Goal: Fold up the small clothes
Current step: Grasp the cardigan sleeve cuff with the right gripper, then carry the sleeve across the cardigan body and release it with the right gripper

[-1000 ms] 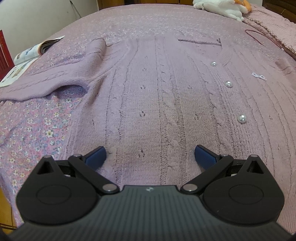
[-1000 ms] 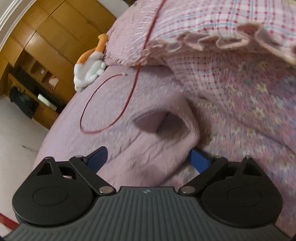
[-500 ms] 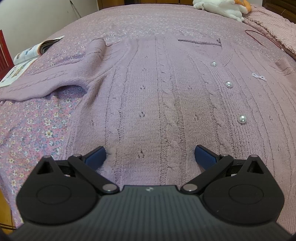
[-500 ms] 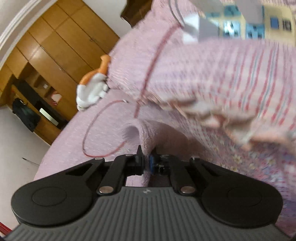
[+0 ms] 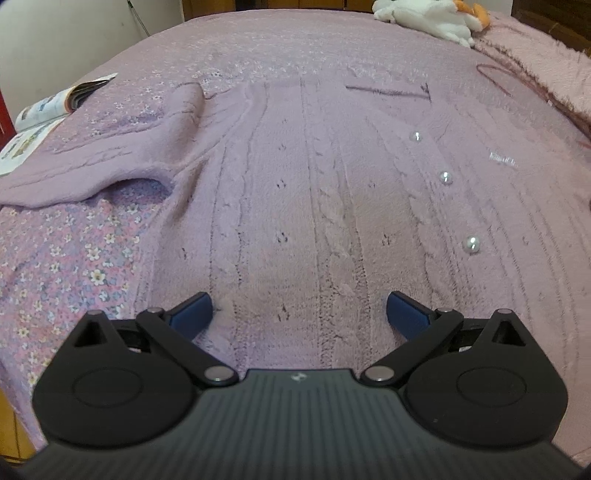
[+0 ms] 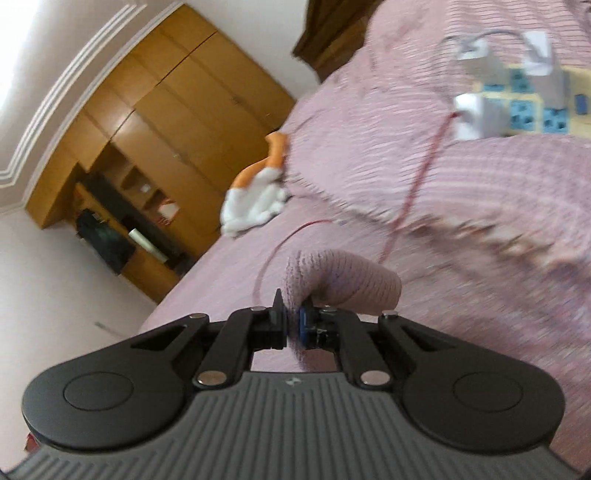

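A lilac knitted cardigan (image 5: pixel 314 192) with pearl buttons (image 5: pixel 446 178) lies flat and face up on the bed. Its left sleeve (image 5: pixel 110 162) stretches out to the left. My left gripper (image 5: pixel 297 314) is open and empty, low over the cardigan's hem. My right gripper (image 6: pixel 292 325) is shut on the cuff of the cardigan's other sleeve (image 6: pixel 343 280) and holds it lifted above the bed. The cuff folds over the fingers.
The bed has a pink floral cover (image 5: pixel 66 251). A magazine (image 5: pixel 51 110) lies at its left edge. A white and orange plush toy (image 5: pixel 432 18) sits at the far end; it also shows in the right wrist view (image 6: pixel 258 199). A red cord (image 6: pixel 410 206) runs to chargers (image 6: pixel 476 114) by pink checked bedding (image 6: pixel 498 192).
My right gripper closed on the sleeve cuff and lifted it off the bed, tilting upward. My left gripper stayed open and almost still.
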A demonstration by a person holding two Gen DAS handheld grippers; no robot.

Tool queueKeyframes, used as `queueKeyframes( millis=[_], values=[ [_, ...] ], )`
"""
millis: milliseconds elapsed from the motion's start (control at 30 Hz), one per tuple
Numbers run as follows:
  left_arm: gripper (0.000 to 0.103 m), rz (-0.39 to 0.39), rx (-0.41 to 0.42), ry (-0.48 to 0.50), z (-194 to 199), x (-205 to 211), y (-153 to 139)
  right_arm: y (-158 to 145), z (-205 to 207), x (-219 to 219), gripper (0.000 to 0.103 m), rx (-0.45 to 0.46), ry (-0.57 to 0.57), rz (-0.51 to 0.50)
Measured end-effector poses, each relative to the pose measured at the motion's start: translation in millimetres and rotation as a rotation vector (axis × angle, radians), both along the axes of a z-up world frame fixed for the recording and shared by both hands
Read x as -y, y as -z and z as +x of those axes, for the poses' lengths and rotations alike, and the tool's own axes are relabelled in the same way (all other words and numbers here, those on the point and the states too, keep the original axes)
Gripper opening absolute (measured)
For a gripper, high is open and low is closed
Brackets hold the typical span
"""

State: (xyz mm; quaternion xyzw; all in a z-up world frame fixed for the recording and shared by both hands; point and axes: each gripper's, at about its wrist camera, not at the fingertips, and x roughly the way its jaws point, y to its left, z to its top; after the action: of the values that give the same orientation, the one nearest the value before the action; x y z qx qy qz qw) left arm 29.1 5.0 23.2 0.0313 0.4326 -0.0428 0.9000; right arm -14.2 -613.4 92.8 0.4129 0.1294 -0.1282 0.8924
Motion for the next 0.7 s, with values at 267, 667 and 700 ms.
queueKeyframes(
  millis=[267, 667, 700],
  values=[
    [0.103, -0.047, 0.067, -0.026, -6.3, -22.5, -34.6, -38.9, 41.3, -88.6, 0.006, 0.042, -0.116, -0.01],
    [0.103, -0.034, 0.148, -0.116, -20.4, -67.6, -61.1, -74.2, 112.8, -240.7, 0.006, 0.083, -0.304, -0.066],
    [0.103, -0.032, 0.154, -0.121, -22.0, -69.4, -61.6, -74.1, 116.8, -252.5, 0.006, 0.087, -0.316, -0.059]
  ],
)
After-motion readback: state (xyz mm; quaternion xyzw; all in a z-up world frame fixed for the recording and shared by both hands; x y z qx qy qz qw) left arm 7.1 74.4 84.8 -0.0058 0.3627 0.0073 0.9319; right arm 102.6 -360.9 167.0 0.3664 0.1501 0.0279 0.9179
